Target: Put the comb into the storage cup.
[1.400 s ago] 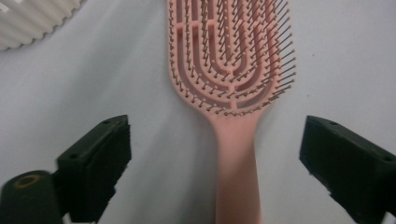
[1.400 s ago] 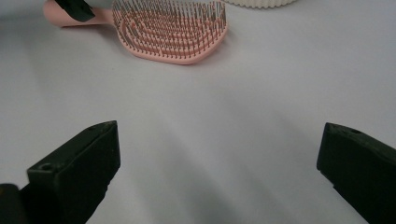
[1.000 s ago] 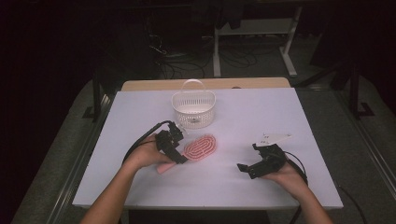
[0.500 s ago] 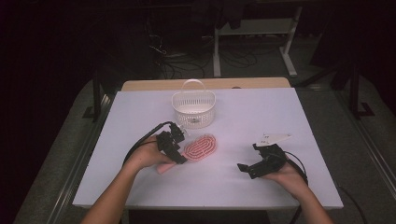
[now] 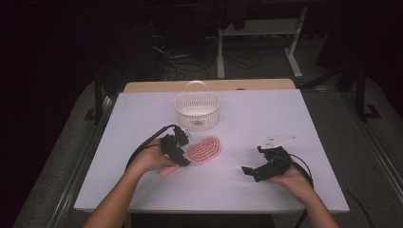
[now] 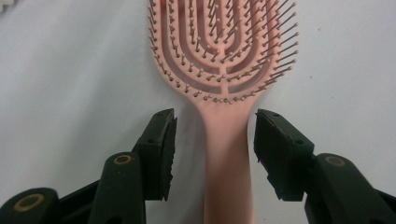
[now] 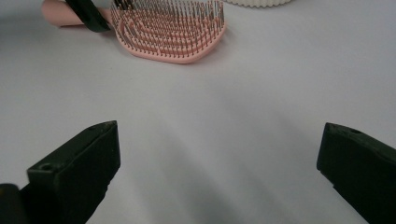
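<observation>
A pink brush (image 5: 204, 150) is laid bristles-up on the white table (image 5: 285, 118), near its middle, with the handle pointed toward the person's left hand (image 5: 149, 159). The handle is straddled by the left gripper (image 6: 212, 140); in the left gripper view a jaw is seen on each side of it, just below the bristled head. The jaws have just been closing, yet a narrow gap is left on the one side and a hair's gap on the other, so the pads are not yet pressed on the handle and the brush is not gripped.

The right gripper (image 7: 219, 154) is held low over bare table, well apart from the brush, with its jaws spread wide and nothing between them. In the high view it is seen at the right (image 5: 259, 167), carried by the right hand (image 5: 290, 178), with its grey plate (image 5: 280, 140) on top and its cable trailed off toward the table edge.

A white basket (image 5: 197, 111) with an arched handle is stood just beyond the brush head, close to it but apart. The stretch of table between brush and right gripper is left bare. A wooden strip (image 5: 142, 87) is seen past the far table edge. Beyond it, table legs and cables are made out dimly on the dark floor.
</observation>
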